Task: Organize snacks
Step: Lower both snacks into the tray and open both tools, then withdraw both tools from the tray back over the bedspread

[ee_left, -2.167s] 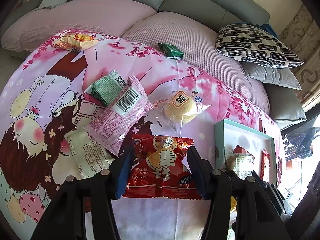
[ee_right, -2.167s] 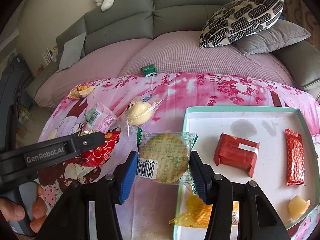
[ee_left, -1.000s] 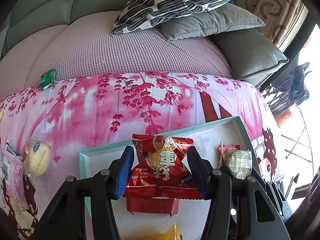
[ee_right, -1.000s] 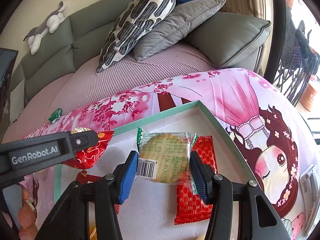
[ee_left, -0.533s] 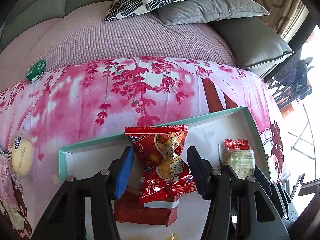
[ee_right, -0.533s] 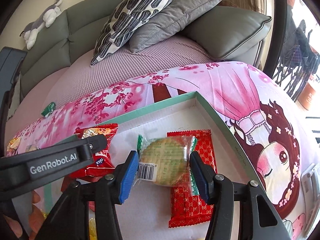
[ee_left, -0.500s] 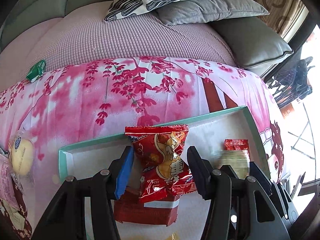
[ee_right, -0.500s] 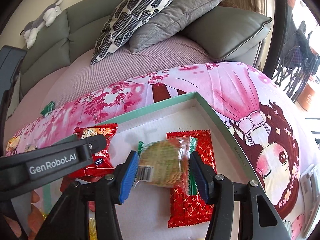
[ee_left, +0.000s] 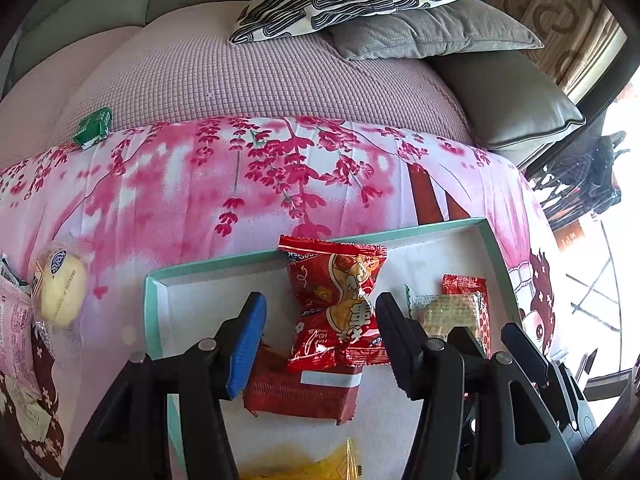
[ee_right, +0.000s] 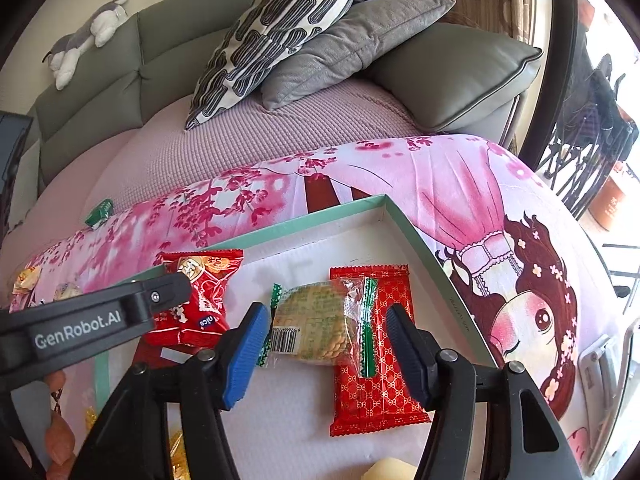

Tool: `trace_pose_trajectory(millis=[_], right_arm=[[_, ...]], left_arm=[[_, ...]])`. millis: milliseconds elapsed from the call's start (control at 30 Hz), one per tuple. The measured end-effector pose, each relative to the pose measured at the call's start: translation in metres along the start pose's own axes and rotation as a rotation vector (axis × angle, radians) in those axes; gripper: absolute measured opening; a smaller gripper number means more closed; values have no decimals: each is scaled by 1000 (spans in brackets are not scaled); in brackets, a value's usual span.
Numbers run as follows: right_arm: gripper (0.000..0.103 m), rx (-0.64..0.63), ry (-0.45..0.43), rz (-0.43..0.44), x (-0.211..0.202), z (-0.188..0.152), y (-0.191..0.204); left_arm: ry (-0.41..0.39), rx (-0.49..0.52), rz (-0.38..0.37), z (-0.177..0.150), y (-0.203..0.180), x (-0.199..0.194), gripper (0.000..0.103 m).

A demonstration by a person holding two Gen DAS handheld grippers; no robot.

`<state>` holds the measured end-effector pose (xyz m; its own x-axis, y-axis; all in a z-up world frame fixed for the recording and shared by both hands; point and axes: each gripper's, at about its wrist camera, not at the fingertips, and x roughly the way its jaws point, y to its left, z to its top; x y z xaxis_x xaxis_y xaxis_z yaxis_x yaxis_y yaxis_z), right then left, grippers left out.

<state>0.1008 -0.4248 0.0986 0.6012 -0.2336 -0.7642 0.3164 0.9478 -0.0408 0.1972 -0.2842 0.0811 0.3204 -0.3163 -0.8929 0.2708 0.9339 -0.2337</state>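
Note:
A white tray with a teal rim (ee_left: 154,280) (ee_right: 404,222) lies on the pink cartoon cloth. My left gripper (ee_left: 320,340) is open above it. A red snack bag (ee_left: 340,304) (ee_right: 200,280) lies loose between its fingers, resting on a dark red packet (ee_left: 296,392). My right gripper (ee_right: 324,348) is open over the tray's right part. A clear-wrapped biscuit (ee_right: 316,328) (ee_left: 444,312) lies free between its fingers, partly on a flat red packet (ee_right: 372,364).
A yellow packet (ee_left: 312,460) lies at the tray's near edge. On the cloth to the left lie a round yellow bun (ee_left: 60,292), a pink packet (ee_left: 12,336) and a green box (ee_left: 94,126) (ee_right: 99,212). Sofa cushions (ee_right: 280,24) are behind.
Both grippers moved from the cloth to over the tray, then opened. The red bag and the biscuit dropped from their fingers and now lie in the tray.

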Motion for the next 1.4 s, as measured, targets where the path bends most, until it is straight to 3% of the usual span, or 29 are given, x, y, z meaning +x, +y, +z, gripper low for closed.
trace_pose_trajectory(millis=[400, 800, 833, 933, 1033, 1133, 1400], right_arm=[[65, -23, -7, -8, -35, -11, 7], [65, -32, 15, -2, -29, -16, 9], [65, -30, 19, -2, -27, -16, 8], [65, -25, 26, -4, -23, -17, 6], [78, -14, 17, -11, -21, -17, 3], [103, -20, -4, 0, -20, -18, 3], [103, -42, -5, 19, -18, -18, 10]], left_arm=[[-50, -84, 42, -24, 30, -35, 60], [-41, -106, 64, -33, 40, -37, 60], [-41, -109, 66, -33, 40, -36, 61], [-44, -112, 75, -34, 42, -33, 76], [-58, -117, 101, -34, 44, -31, 85], [-89, -121, 149, -35, 48, -30, 95], [-107, -124, 194, -37, 56, -27, 101]])
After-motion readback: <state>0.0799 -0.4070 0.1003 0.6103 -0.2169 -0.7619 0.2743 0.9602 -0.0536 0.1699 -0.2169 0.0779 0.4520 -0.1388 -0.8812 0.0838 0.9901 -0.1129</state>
